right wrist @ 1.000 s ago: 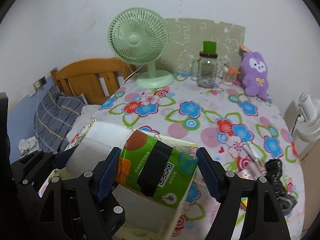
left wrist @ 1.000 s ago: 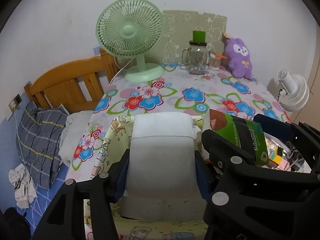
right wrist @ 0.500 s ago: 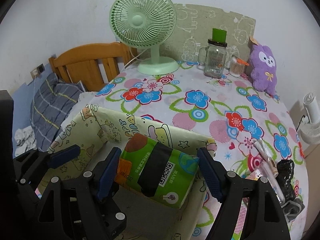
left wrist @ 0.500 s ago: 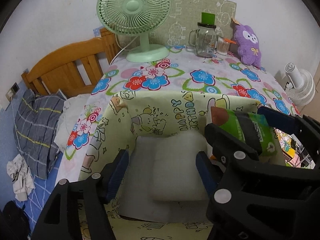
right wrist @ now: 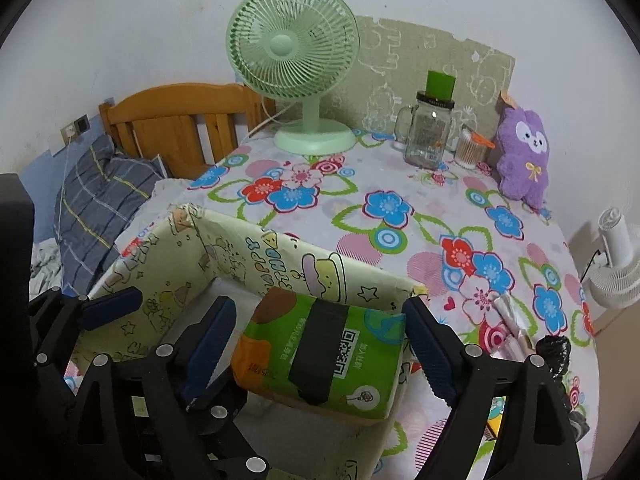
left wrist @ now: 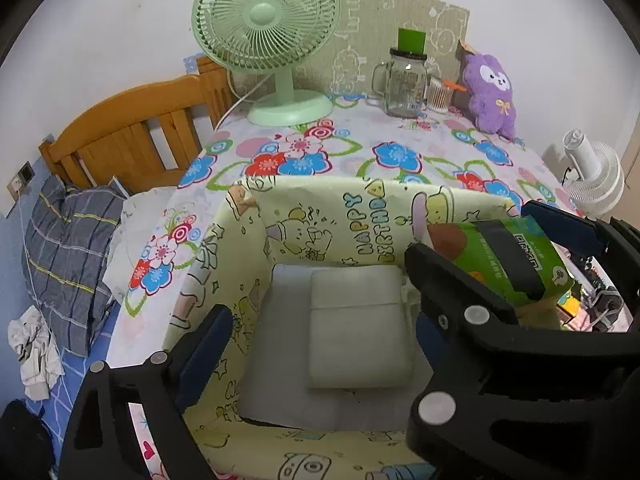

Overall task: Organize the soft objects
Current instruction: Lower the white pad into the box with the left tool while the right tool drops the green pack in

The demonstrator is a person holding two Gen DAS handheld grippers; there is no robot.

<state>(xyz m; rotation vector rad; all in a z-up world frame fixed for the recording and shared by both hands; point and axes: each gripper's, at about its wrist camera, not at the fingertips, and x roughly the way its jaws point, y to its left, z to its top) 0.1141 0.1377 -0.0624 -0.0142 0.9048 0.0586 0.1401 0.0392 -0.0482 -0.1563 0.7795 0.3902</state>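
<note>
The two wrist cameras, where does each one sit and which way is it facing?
Left wrist: sits on the left tool, looking forward and down into the cartoon-print box at the white tissue pack on its floor; its open fingers and the right tool show.
Right wrist: sits on the right tool, facing the green tissue pack between its fingers at the box's right end; the left tool shows.
Shared: box, green fan, glass jar, purple plush.
</note>
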